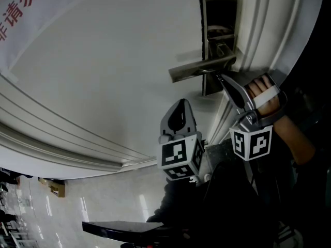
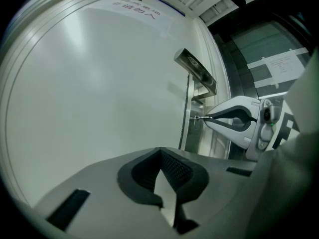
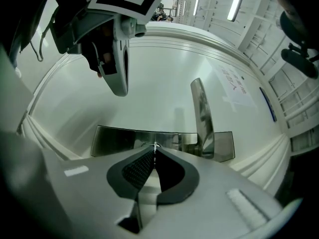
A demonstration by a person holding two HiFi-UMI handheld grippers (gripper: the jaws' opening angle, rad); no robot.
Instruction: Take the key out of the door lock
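**Key pinched at the lock plate: pull it straight out**

Your right tool (image 3: 154, 151) is clenched on the key (image 3: 155, 144). The key sits in the lock plate (image 3: 114, 141) on the door (image 1: 103, 76), in the part of the plate below the lever handle (image 1: 201, 68). In the right gripper view the key's head shows edge-on, a thin bright sliver caught between the dark pads at their very tips. The blade is out of sight, so it is presumably seated in the plate. Your left tool (image 1: 182, 102) is closed with nothing in it and hangs well away from the lock plate, pointing at bare door.

Expect the key to be light, stiff and smooth: thin metal with little for the pads to bite on. The flat faces of the head are the right place to hold, and you have them. The hold is out at the tips, though, so it may slip if the lock drags.

Draw directly away from the lock plate, along the blade's line. A sideways or twisting pull is likely to bind the blade or lever the head out of the pads. No view shows whether the key is turned to its release position.
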